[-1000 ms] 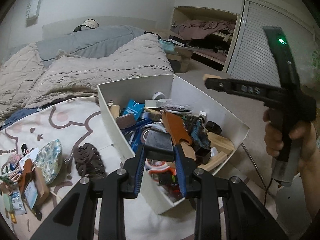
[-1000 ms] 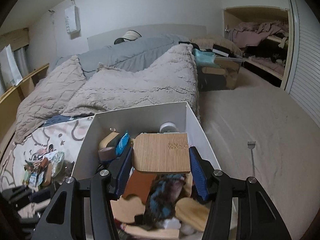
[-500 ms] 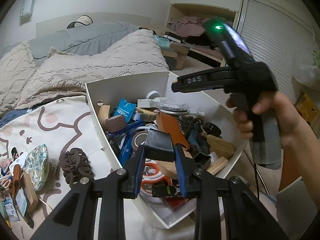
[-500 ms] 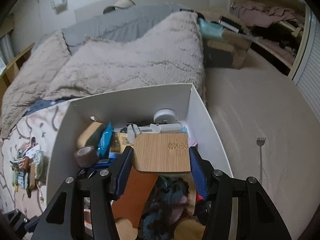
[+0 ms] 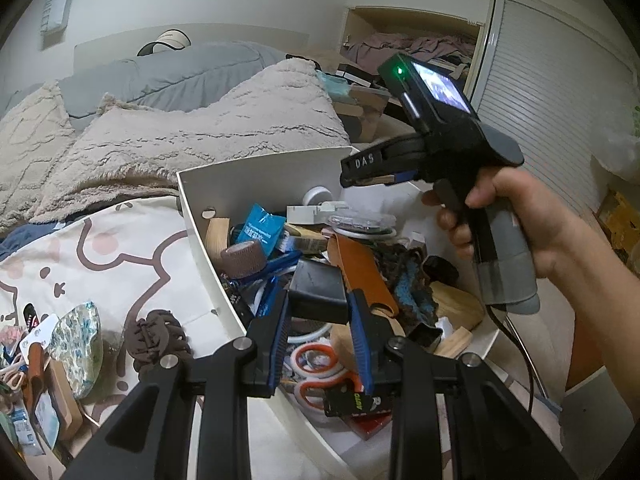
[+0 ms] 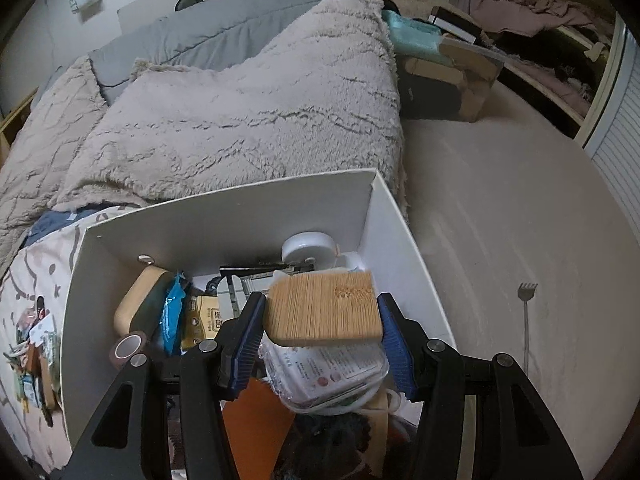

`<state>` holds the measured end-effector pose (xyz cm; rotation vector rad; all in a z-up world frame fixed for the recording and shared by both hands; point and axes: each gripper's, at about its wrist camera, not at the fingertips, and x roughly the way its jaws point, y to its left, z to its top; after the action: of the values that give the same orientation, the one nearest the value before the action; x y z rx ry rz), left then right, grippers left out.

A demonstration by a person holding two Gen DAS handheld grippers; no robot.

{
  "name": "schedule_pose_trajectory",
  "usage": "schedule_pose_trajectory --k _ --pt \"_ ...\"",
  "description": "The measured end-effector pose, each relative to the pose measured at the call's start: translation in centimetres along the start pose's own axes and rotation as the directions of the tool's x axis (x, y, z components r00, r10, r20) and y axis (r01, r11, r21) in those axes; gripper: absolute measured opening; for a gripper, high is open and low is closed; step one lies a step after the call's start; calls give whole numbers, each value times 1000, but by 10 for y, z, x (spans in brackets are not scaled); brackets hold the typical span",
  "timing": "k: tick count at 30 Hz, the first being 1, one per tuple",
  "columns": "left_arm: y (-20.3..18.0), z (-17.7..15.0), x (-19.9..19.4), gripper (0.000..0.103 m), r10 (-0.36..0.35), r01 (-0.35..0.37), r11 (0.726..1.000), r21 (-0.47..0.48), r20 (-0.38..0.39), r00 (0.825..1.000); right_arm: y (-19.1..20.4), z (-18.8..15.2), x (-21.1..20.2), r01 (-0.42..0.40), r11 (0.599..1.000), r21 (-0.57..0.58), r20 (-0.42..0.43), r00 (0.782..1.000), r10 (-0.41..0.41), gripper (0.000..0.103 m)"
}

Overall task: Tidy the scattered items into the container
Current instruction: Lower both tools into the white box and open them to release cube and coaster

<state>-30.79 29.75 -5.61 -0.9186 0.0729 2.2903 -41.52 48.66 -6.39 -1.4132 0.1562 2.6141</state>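
The white box (image 5: 256, 168) stands on the bed, full of mixed items. My left gripper (image 5: 318, 322) is shut on a black block (image 5: 318, 292) and holds it over the box's near left wall. My right gripper (image 6: 322, 320) is shut on a bamboo board (image 6: 322, 310) and holds it over the far end of the box (image 6: 224, 220). The right gripper also shows in the left wrist view (image 5: 360, 174), above the box's far corner. Scattered items lie on the sheet at left: a brown hair claw (image 5: 154, 338) and a patterned pouch (image 5: 78, 346).
A beige fleece blanket (image 6: 248, 108) and a grey duvet (image 5: 160, 76) lie behind the box. Carpet floor with a back scratcher (image 6: 526, 320) is to the right. Cardboard boxes (image 6: 460, 76) and an open closet (image 5: 412, 44) are beyond.
My right gripper has moved forward and down with the bamboo board toward the box's far end. My left gripper has moved over the box with the black block.
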Motion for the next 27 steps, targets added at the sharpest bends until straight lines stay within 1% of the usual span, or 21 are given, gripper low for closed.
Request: schedule_pose_trajectory --k 3,6,9,11,15,22,24,27 --pt "1 3 1 29 0 0 1000 -3 1 1000 -3 0 -2 -13 1000 11 10 1000 13 56" --pt "1 6 4 29 1 -1 1000 -3 -3 1000 -5 -2 -9 -44 999 18 27 999 44 56" --pt "2 10 5 29 6 -6 1000 -5 -3 1000 -5 -11 -19 -61 998 -11 56 997 61 56" --pt "5 14 7 29 11 -11 1000 -11 -5 1000 -6 -19 -25 -75 997 -22 59 995 76 56" --pt "12 23 10 29 10 -10 999 -35 -13 1000 -11 -39 -37 -133 991 -3 58 989 133 56" --pt "16 45 22 29 27 -28 999 -19 -22 999 -10 -80 -67 -181 981 -63 135 973 188 56" --pt "15 52 27 29 42 -42 999 -6 -23 999 -11 -88 -71 -194 979 -64 146 968 202 56" --pt "16 64 36 29 43 -43 999 -9 -40 998 -11 -103 -74 -225 972 -63 148 961 232 56"
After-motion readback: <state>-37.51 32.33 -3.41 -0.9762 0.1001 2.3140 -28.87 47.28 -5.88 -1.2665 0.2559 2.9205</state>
